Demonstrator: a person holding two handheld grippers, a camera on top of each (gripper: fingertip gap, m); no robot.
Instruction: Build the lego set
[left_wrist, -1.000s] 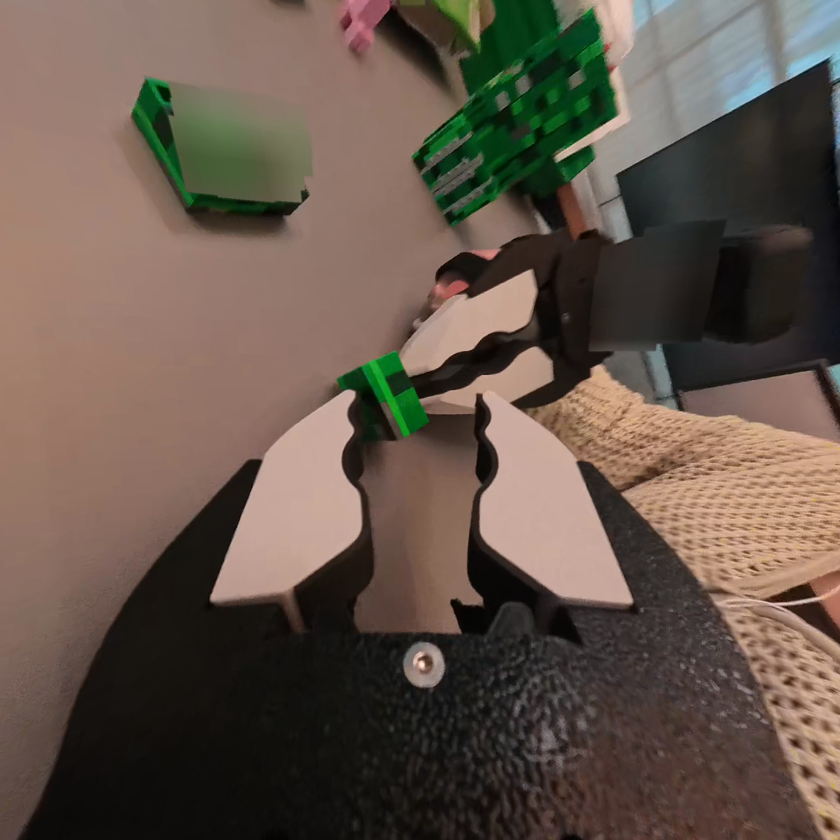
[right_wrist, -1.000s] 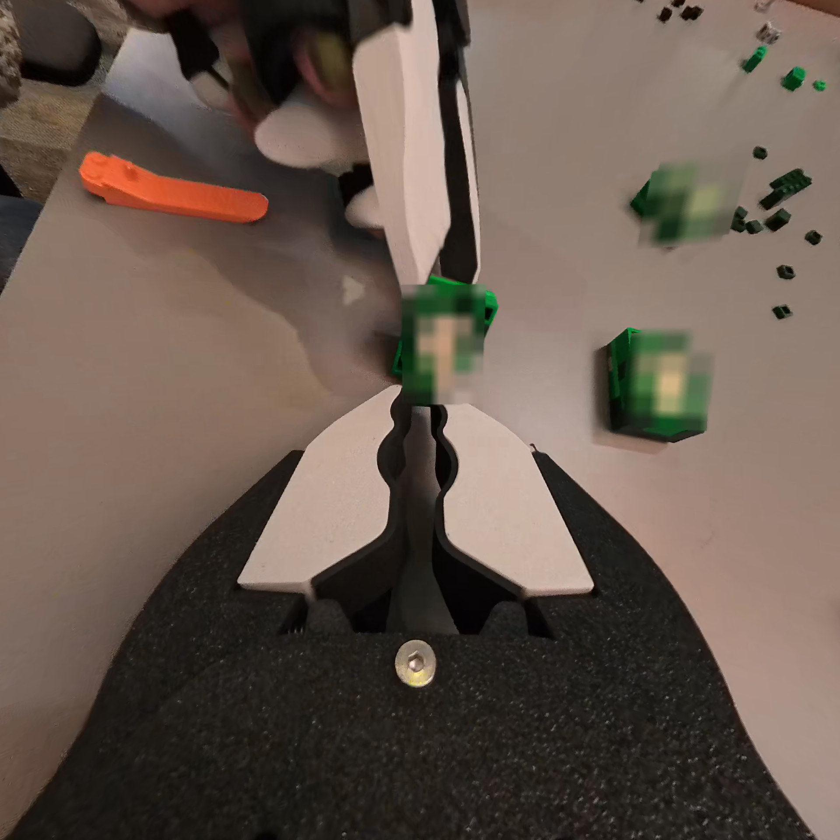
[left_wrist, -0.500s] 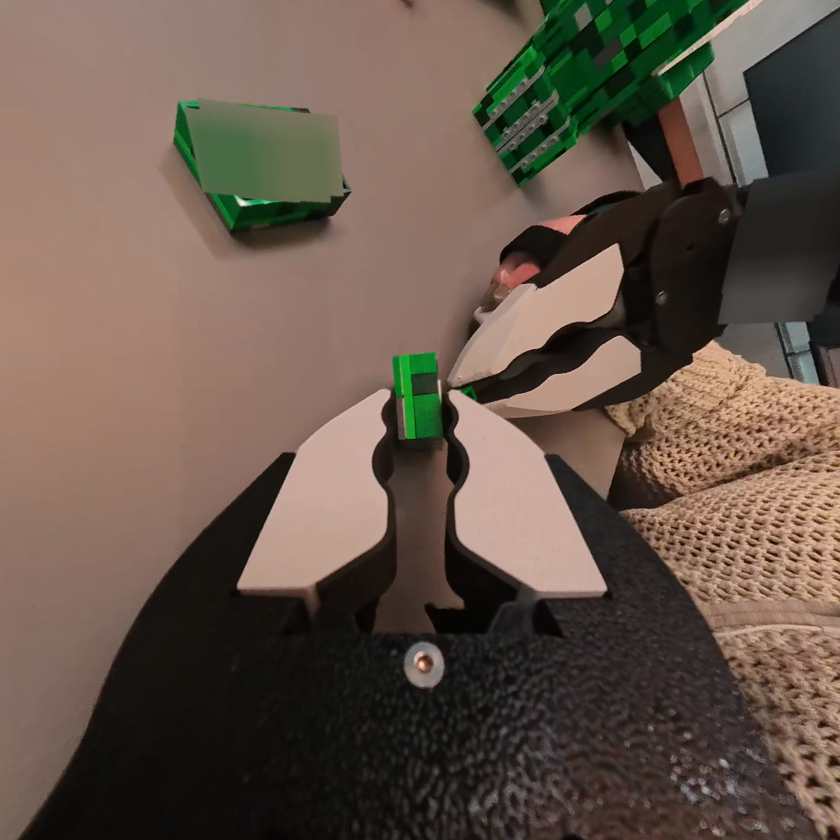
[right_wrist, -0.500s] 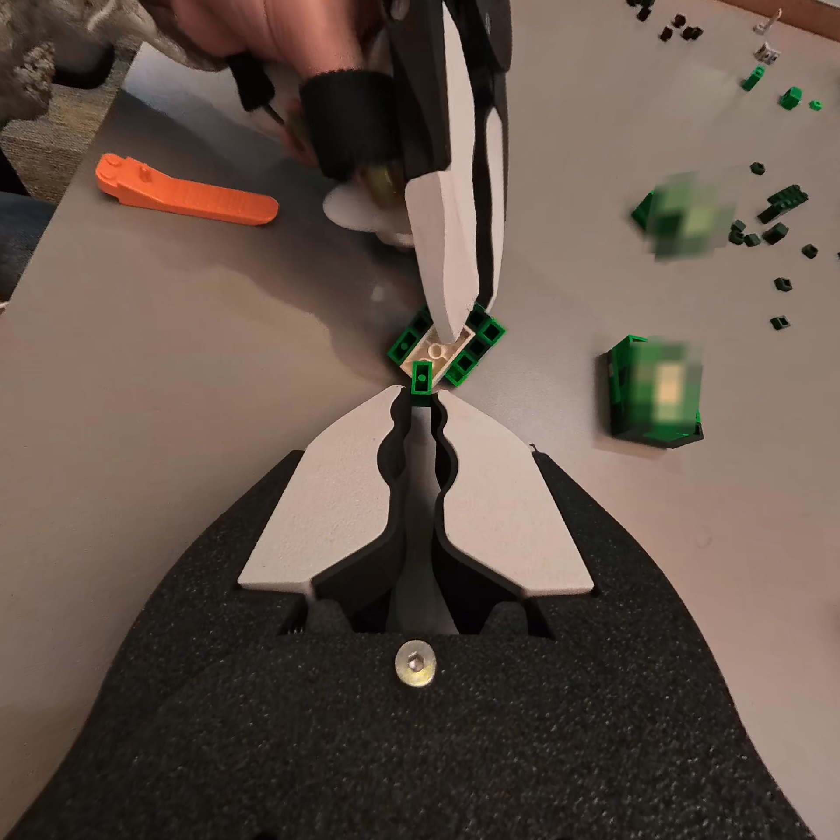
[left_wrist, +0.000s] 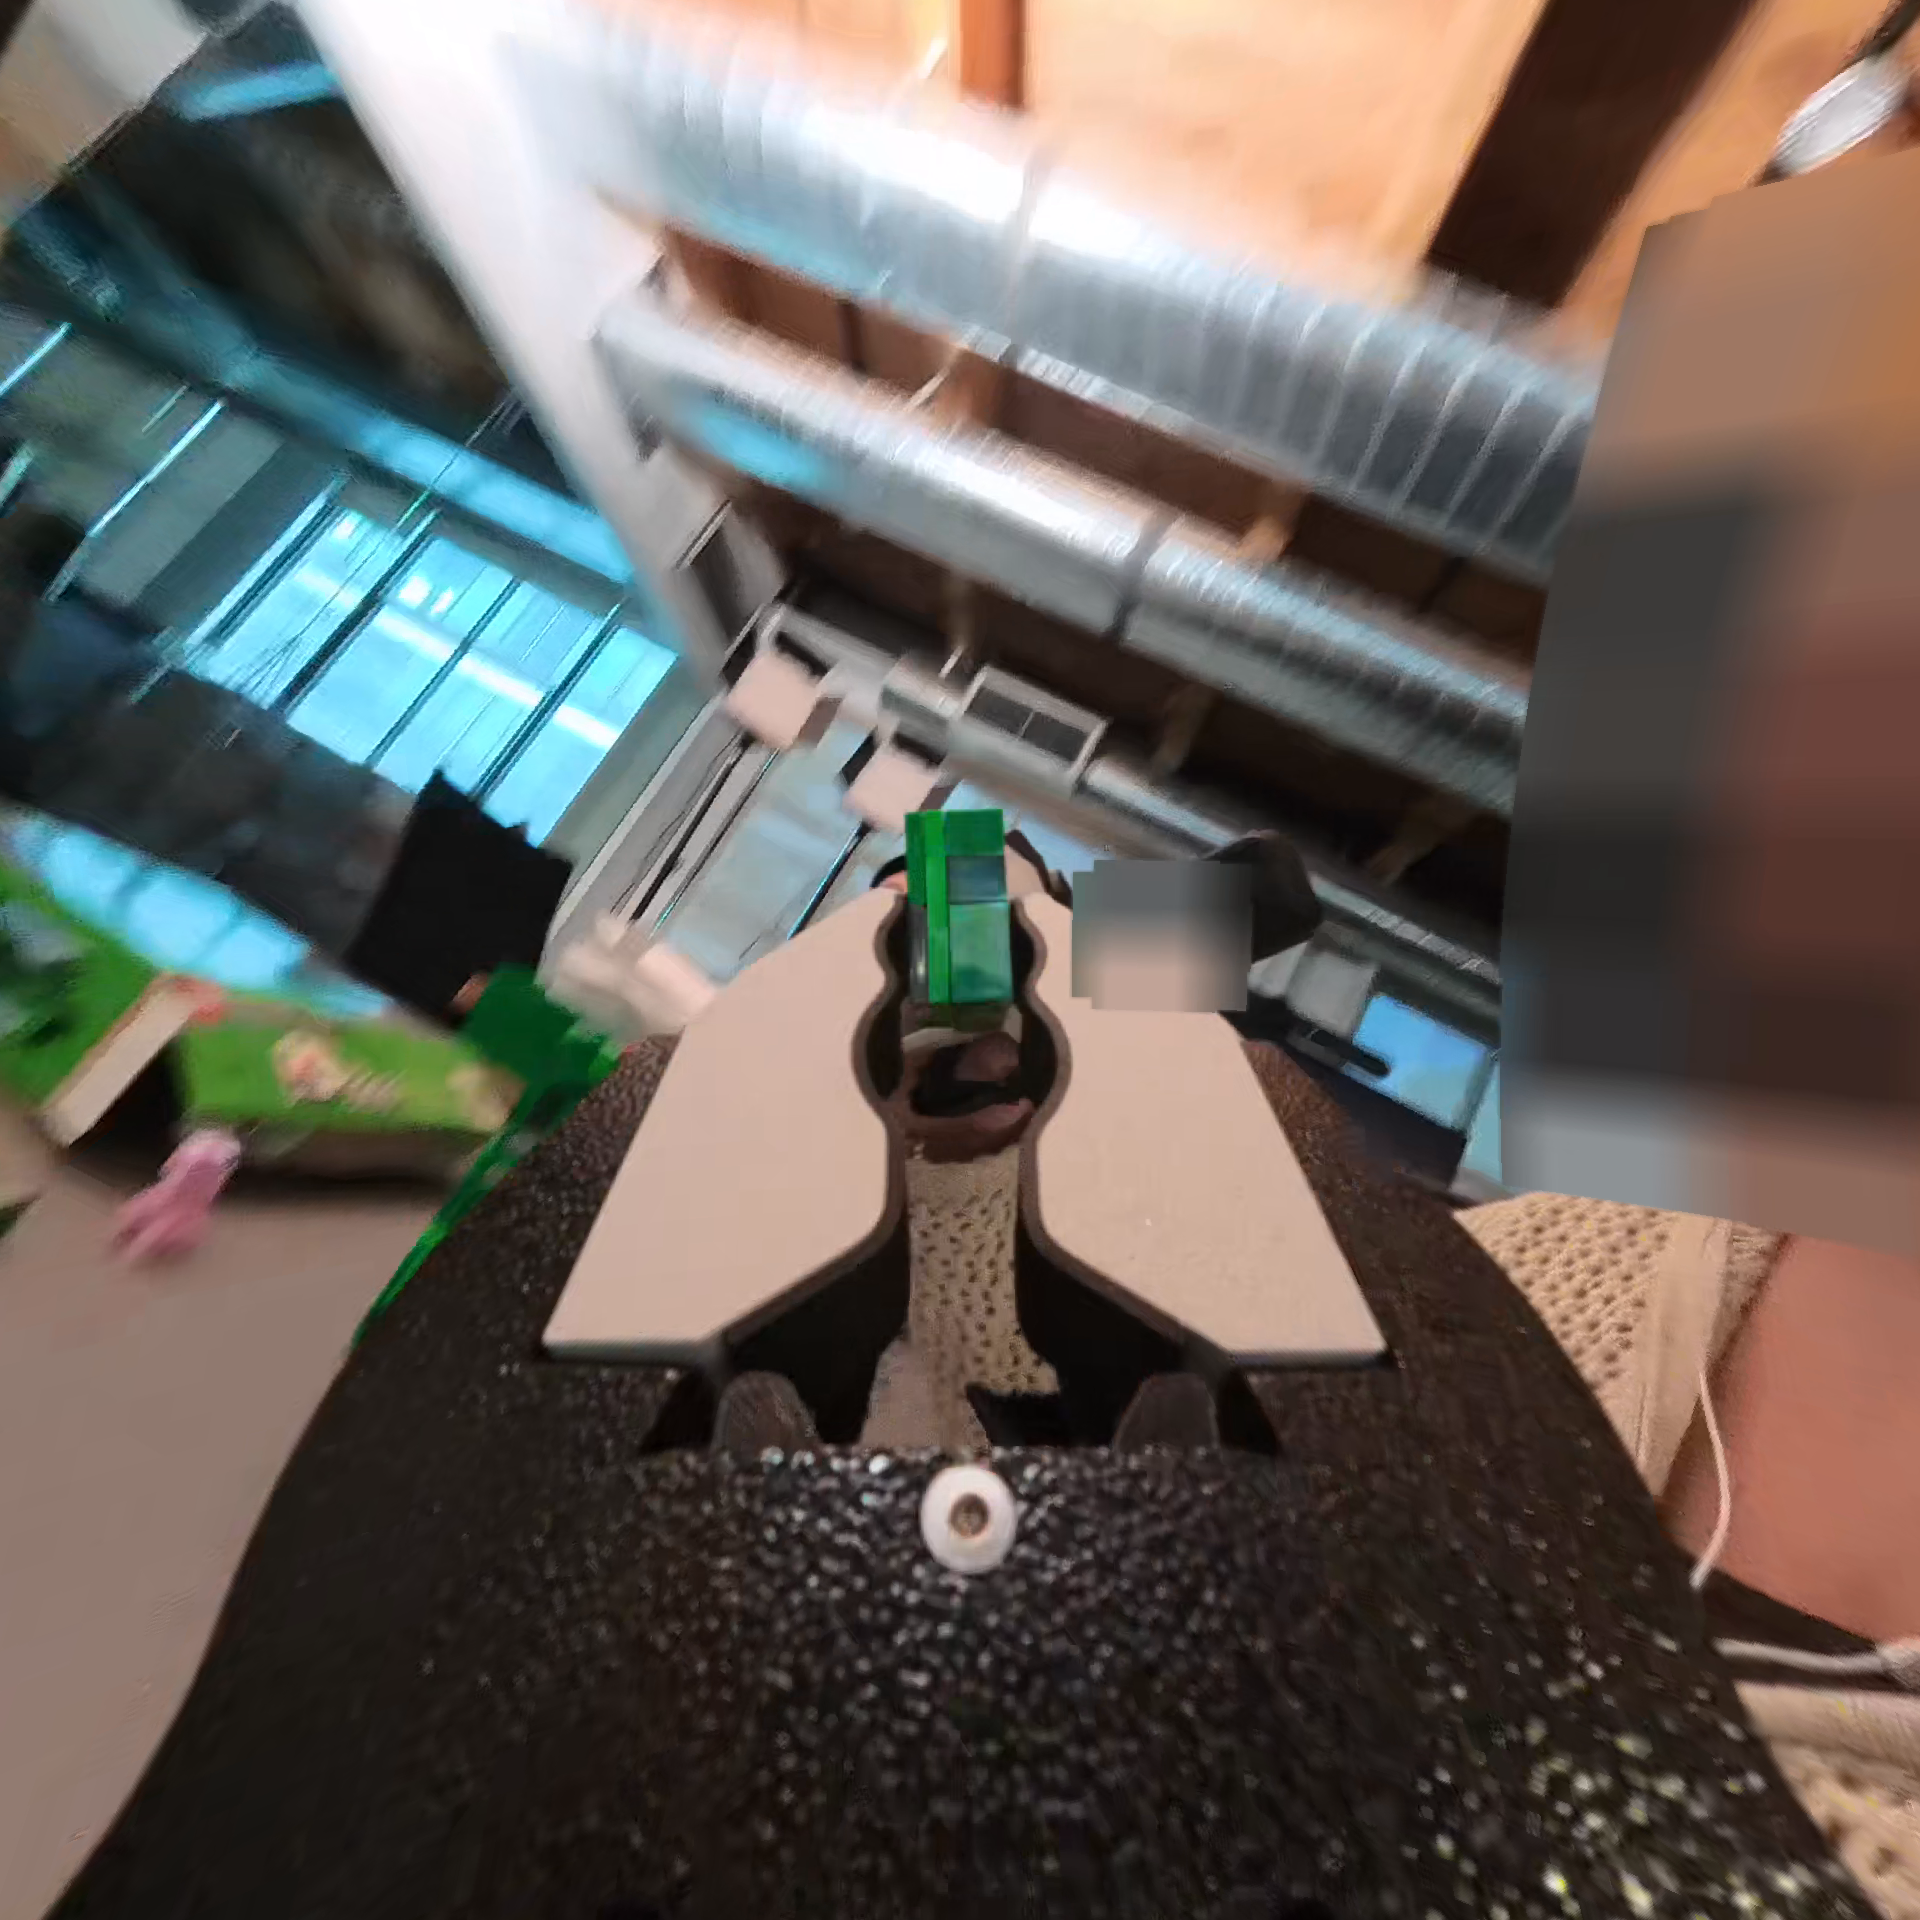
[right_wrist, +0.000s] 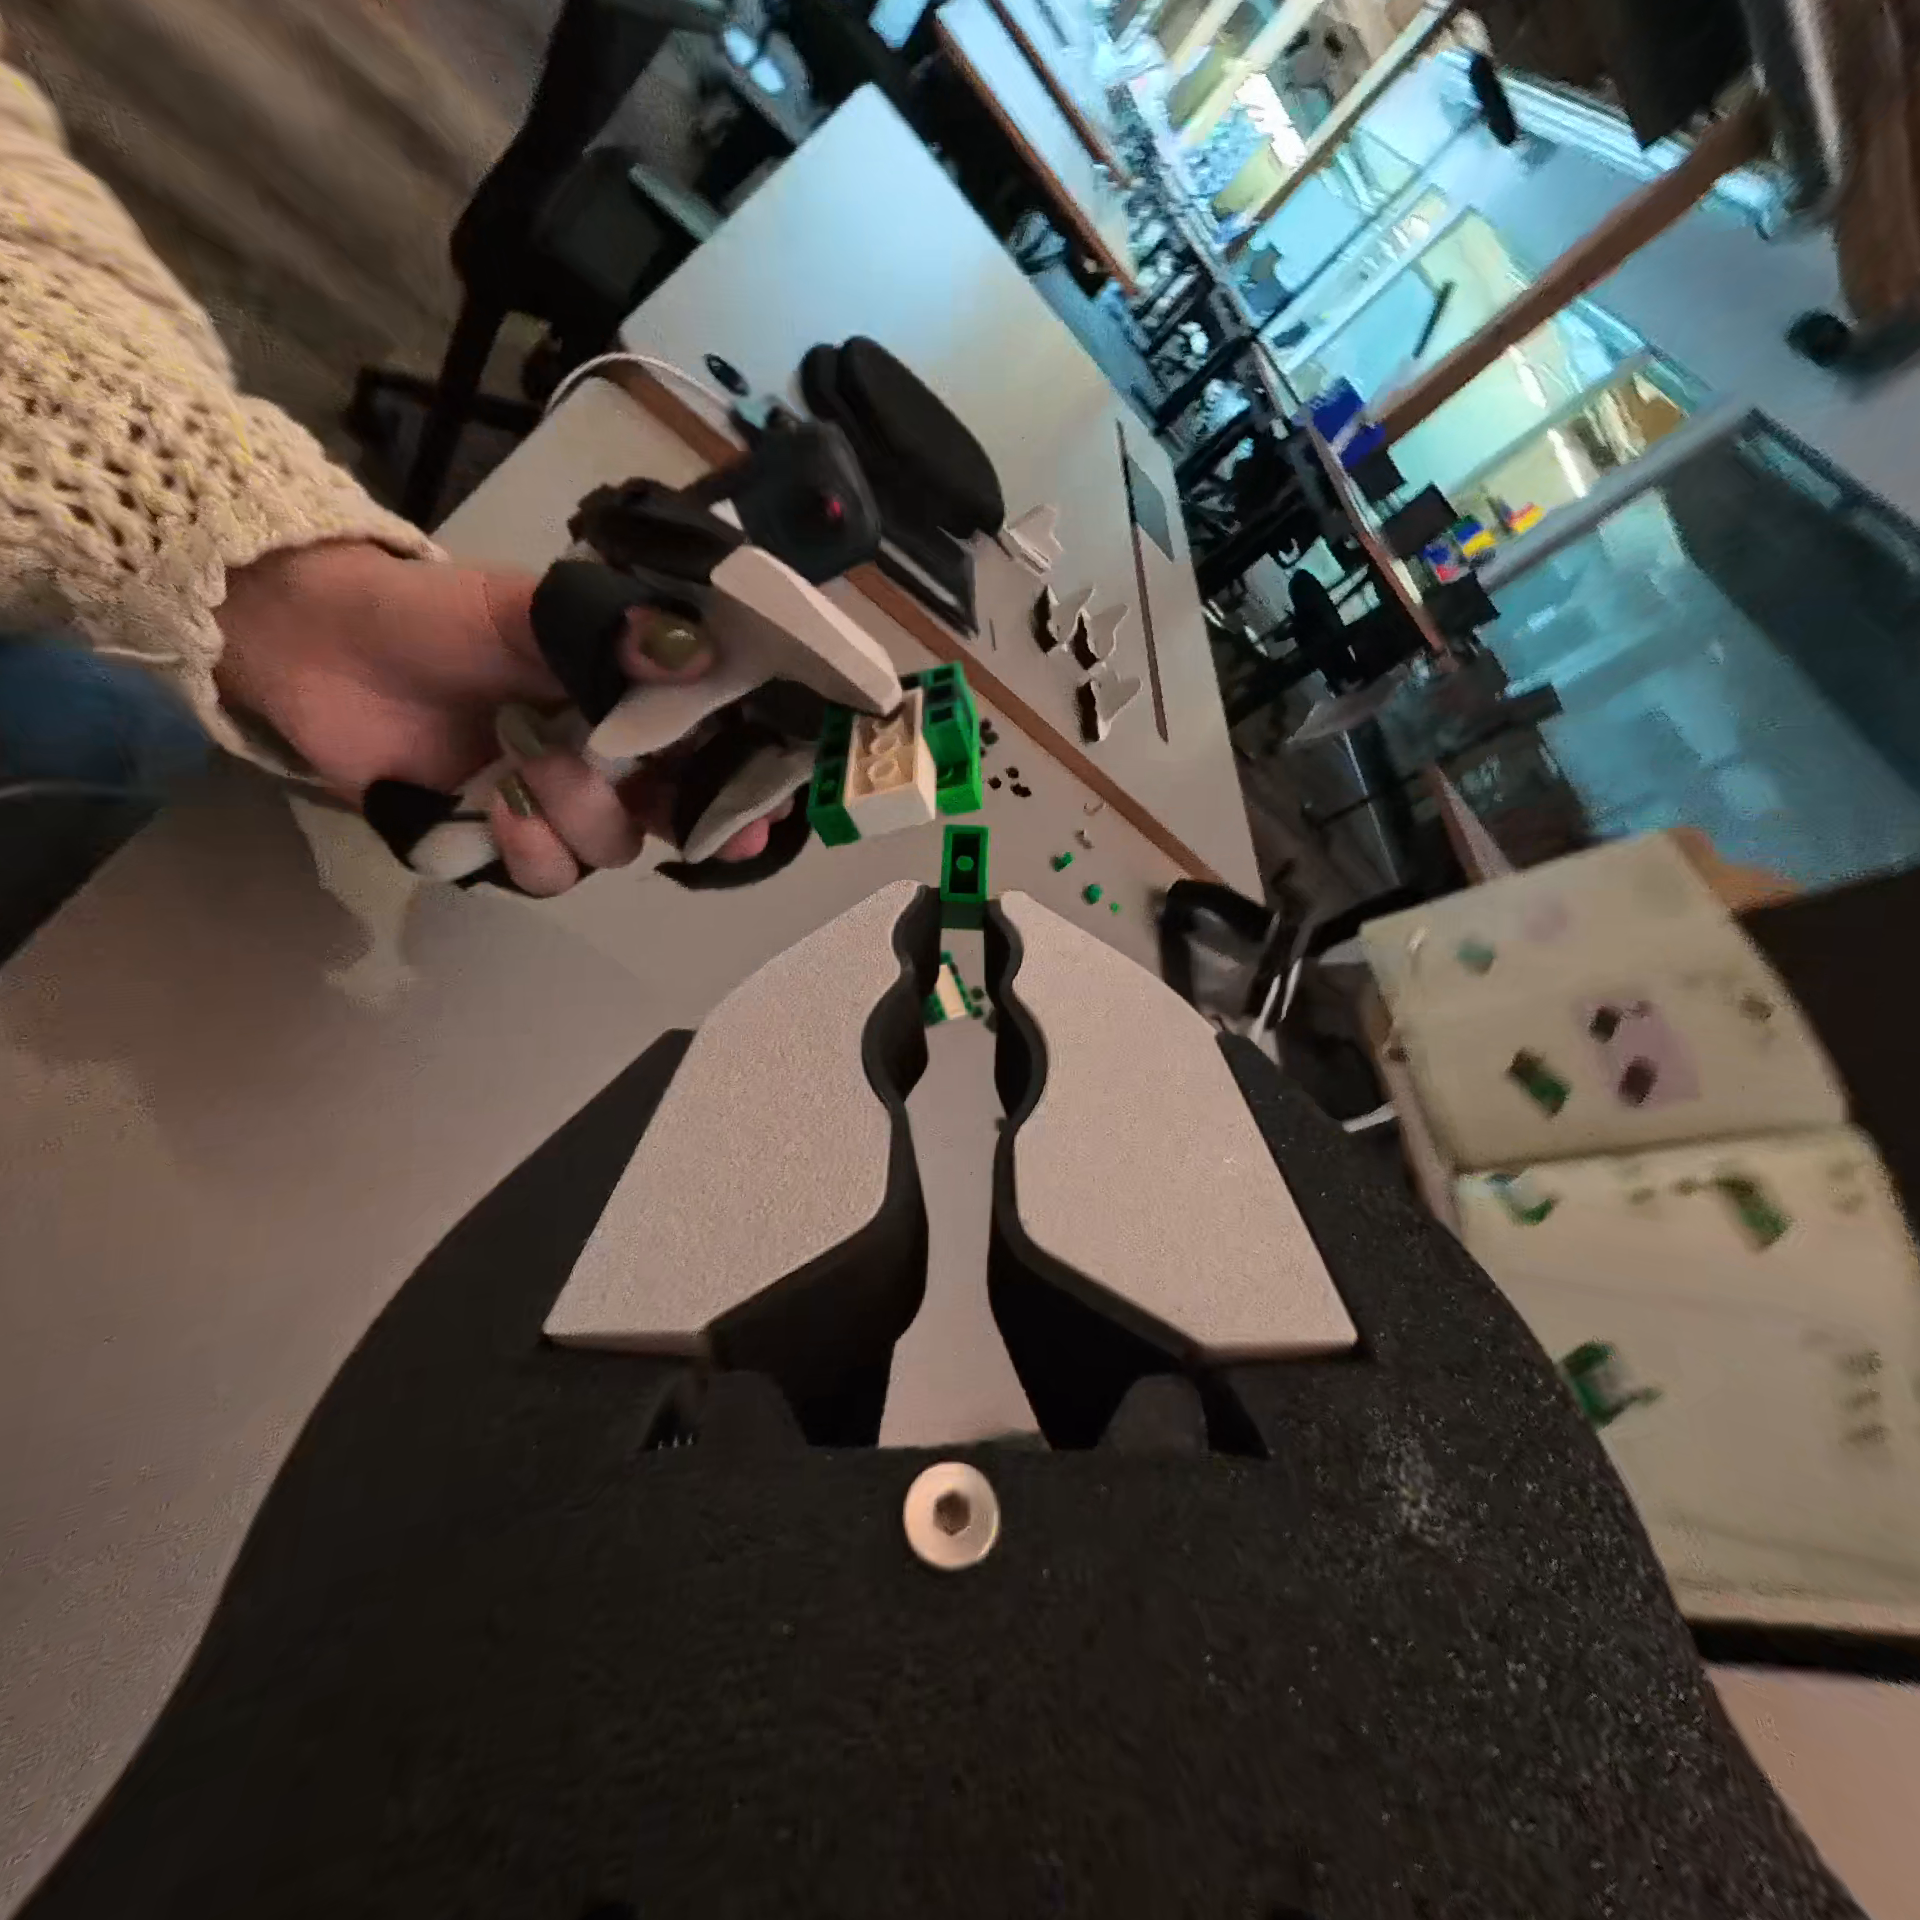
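My left gripper (left_wrist: 956, 909) is shut on a small green brick assembly (left_wrist: 971, 847) and holds it up in the air, against the ceiling. In the right wrist view the left gripper (right_wrist: 831, 748) shows in a hand, with the assembly's green and cream underside (right_wrist: 894, 764) facing me. My right gripper (right_wrist: 961, 909) is shut on a small green brick (right_wrist: 963, 868), hollow side towards the camera. That brick sits just below the assembly, with a narrow gap between them. Both are lifted above the grey table (right_wrist: 260, 1143).
An open instruction booklet (right_wrist: 1610, 1195) lies at the right of the table. Small loose green and dark pieces (right_wrist: 1062, 860) lie beyond my fingertips. A green box (left_wrist: 332, 1081) and a pink figure (left_wrist: 177, 1205) show blurred at the left. A knitted sleeve (right_wrist: 114, 436) is at the upper left. Some 5 cm of space lies between my two pairs of fingers.
Both grippers have lifted off the table and tilted upward, so the views now show room and ceiling. The small green brick has drawn a little away from the assembly.
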